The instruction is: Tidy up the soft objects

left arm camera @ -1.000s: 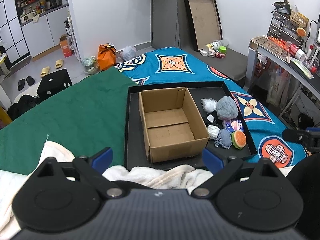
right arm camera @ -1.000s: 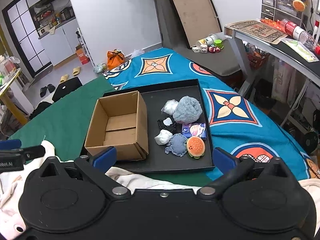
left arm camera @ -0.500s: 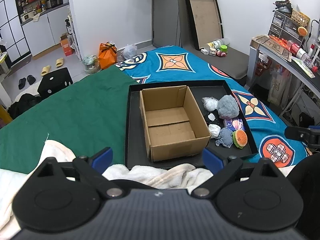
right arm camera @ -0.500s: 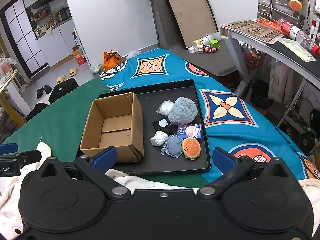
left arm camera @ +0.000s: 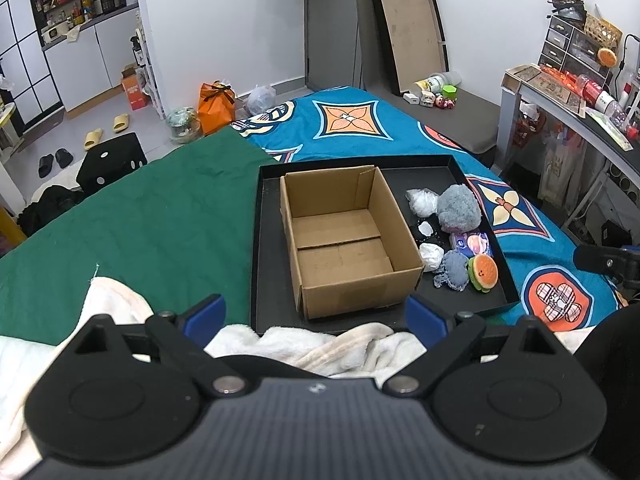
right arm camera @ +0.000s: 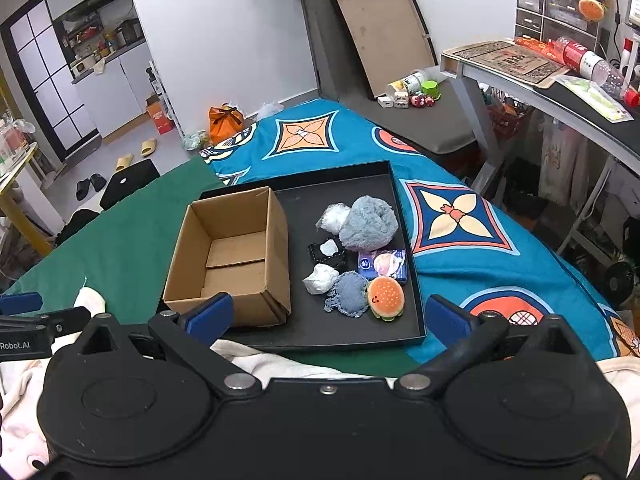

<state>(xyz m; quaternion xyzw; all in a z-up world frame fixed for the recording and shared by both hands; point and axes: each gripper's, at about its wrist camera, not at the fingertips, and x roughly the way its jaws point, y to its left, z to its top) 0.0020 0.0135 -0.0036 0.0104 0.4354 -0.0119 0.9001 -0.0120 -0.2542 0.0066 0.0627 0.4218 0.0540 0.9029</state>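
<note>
On the bed I see the black tray [right arm camera: 404, 240], with the empty cardboard box [right arm camera: 236, 256] in its left part and the soft things in a loose group to the right of it, from the big grey fluffy ball [right arm camera: 370, 224] down to the small burger plush [right arm camera: 386, 298]. I judge the task is only at its start: my left gripper [left arm camera: 316, 316] and right gripper [right arm camera: 328, 316] both hang near the tray's close edge, fingers spread wide and holding nothing. Next I should bring the right gripper down over one soft thing, close gently, and carry it to the box.
</note>
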